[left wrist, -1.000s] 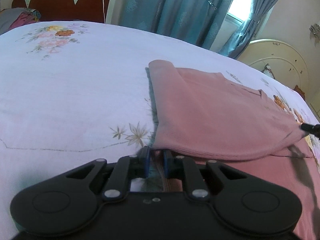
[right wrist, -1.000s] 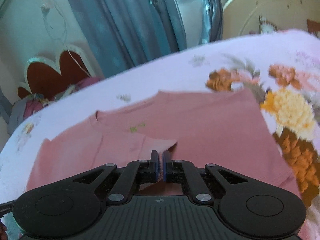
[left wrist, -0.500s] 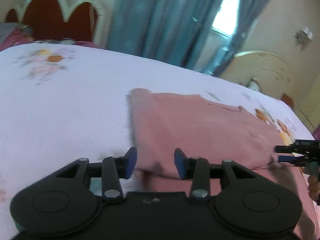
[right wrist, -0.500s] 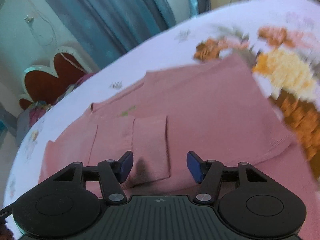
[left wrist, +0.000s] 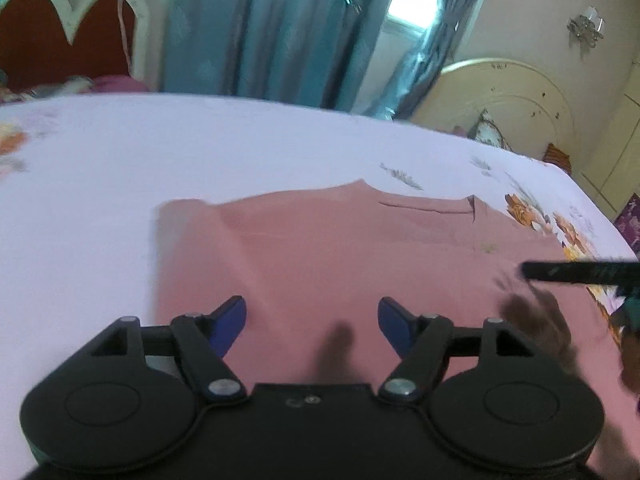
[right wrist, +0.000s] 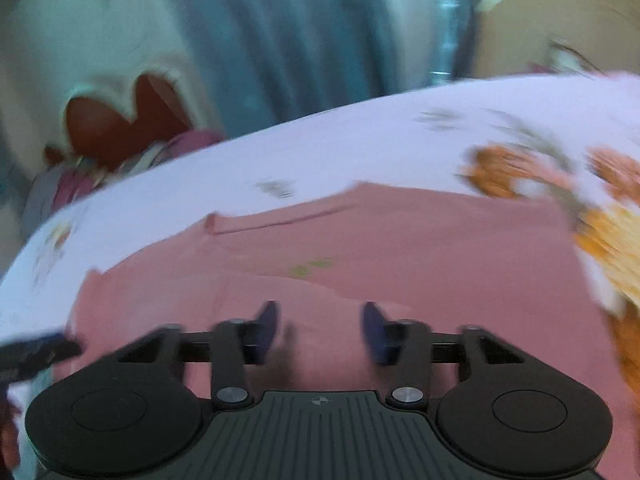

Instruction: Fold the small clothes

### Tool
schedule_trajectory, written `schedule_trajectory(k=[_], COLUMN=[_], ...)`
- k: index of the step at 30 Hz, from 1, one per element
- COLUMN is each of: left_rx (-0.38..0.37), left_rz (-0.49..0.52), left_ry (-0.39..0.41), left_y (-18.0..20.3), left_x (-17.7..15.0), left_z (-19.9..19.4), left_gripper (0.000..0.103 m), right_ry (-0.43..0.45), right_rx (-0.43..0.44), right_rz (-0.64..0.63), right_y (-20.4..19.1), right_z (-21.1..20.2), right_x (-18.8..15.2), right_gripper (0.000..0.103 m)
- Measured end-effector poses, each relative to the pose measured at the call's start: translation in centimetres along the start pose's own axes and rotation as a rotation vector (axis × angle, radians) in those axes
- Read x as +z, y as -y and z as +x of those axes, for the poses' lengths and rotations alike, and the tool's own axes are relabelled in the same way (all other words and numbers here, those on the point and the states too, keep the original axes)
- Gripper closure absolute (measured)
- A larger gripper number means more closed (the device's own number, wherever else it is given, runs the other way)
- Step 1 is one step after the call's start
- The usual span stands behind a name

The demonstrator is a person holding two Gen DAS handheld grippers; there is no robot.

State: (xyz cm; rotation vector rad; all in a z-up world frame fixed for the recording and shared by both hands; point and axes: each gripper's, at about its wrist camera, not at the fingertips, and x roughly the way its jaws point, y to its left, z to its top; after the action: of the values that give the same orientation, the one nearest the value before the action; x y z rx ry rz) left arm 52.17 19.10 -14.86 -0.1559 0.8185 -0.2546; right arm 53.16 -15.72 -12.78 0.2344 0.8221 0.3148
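Pink shirt (left wrist: 360, 264) lies flat on the bed (left wrist: 200, 148), sides already turned in toward the middle, neckline at the far end from both tools. Long axis of the folded shape runs away from the cameras, toward the curtains (left wrist: 280, 28); near end lies under and just ahead of both tools.

Left tool (left wrist: 312, 322): released, jaws opening, blue pads apart above the cloth, nothing between them but the flat shirt below. It sits over the shirt's left half, the left folded edge just outboard of its left pad.

Right tool (right wrist: 320, 330): also empty, jaws closing, pads not yet pressing on anything; shirt surface beneath (view blurred, so contact with the cloth cannot be settled). It appears in the left wrist view as a dark bar at the right edge, near the shirt's right side.

Judgement: each tool is nearer its own side of the near end, so the next fold likely runs lengthwise, near end carried toward the neckline.
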Motion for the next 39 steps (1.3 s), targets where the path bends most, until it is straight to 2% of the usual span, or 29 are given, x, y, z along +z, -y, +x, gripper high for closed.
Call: schedule_trajectory(k=[2,3,4,5,7,8,10,11,12,15,17,19,20,21,24,27,29,30,31,32,33,34,36,39], left_rx=[0.016,0.042,0.059,0.082,0.108,0.085,0.064,0.054,0.034,0.046,0.11,0.172,0.173,0.142,0.071,0.018,0.061,0.086,0.06,0.053,0.104,0.153,0.15,0.119], left_rz=[0.017,0.034,0.025,0.005,-0.057,-0.08,-0.075,-0.052,-0.028,-0.017,-0.013,-0.028,-0.054,-0.078,-0.062,0.039,0.075,0.078,0.082,0.094,0.147,0.2,0.176,0.092], left_ry=[-0.028,-0.008,0.011,0.028,0.039,0.04,0.063,0.072,0.078,0.041,0.038,0.025,0.034,0.068,0.131,0.08,0.023,0.022,0.046,0.047,0.039,0.019,0.042,0.106], left_y=[0.2,-0.1,-1.0,-2.1,-4.5,-5.2,-5.2,-4.7,-4.1,-4.4,-5.7,-6.9,-7.2,-7.1,-4.0,-0.6,-0.4,-1.1,-1.9,-2.4,-2.4,-2.3,-2.3,-1.5], left_x=[0.0,-0.1,-0.2,-0.3,-0.1,0.2,1.2,1.6,2.1,2.9,2.6,2.4,2.0,1.6,1.2,0.3,-0.5,-1.1,-1.6,-2.0,-2.6,-3.2,-4.0,-4.8], left_z=[1.7,1.6,1.0,0.5,0.0,0.0,0.1,0.3,0.9,2.8,3.0,2.0,1.2,0.1,-0.9,0.4,1.8,1.8,1.0,0.3,-0.4,-0.8,-2.5,-4.8], left_gripper=[0.03,0.032,0.032,0.032,0.032,0.032,0.032,0.031,0.03,0.029,0.03,0.031,0.032,0.031,0.028,0.023,0.023,0.025,0.029,0.03,0.027,0.026,0.028,0.028], right_ry=[-0.041,-0.043,-0.024,-0.01,-0.005,-0.006,0.041,0.042,0.043,-0.005,-0.047,-0.035,-0.022,-0.001,-0.002,-0.049,-0.061,-0.055,-0.049,-0.04,-0.038,-0.036,-0.049,-0.006], right_rx=[0.017,-0.007,-0.091,-0.127,-0.095,-0.085,-0.102,-0.066,-0.024,0.046,-0.013,-0.108,-0.131,-0.123,0.009,0.075,0.059,0.046,0.047,0.002,-0.128,-0.166,-0.112,-0.12], right_rz=[-0.064,-0.093,-0.107,-0.073,0.033,0.03,0.001,0.001,-0.013,-0.114,-0.173,-0.182,-0.17,-0.153,-0.159,-0.24,-0.294,-0.297,-0.272,-0.244,-0.236,-0.206,-0.101,-0.094], right_y=[-1.6,-2.0,-1.6,-0.4,2.1,2.2,1.0,0.5,-0.7,-3.7,-4.3,-3.7,-3.3,-3.1,-5.0,-8.1,-9.0,-8.5,-7.6,-6.6,-5.2,-3.7,-0.7,-0.7], right_z=[2.5,3.3,3.7,3.9,3.7,3.8,3.7,3.7,4.2,6.4,8.1,8.3,7.9,7.1,6.3,7.3,8.1,8.0,7.8,7.4,7.2,6.9,5.7,3.1], right_x=[0.1,-0.1,-0.3,-0.2,0.1,0.4,1.2,1.5,1.9,2.1,1.9,2.1,2.3,2.3,1.8,0.3,-0.6,-0.7,-0.7,-0.5,-0.2,0.2,0.5,0.3], right_gripper=[0.073,0.077,0.083,0.103,0.103,0.102,0.084,0.065,0.063,0.063,0.063,0.063,0.063,0.063,0.063,0.063,0.063,0.063,0.063,0.063,0.063,0.063,0.063,0.063])
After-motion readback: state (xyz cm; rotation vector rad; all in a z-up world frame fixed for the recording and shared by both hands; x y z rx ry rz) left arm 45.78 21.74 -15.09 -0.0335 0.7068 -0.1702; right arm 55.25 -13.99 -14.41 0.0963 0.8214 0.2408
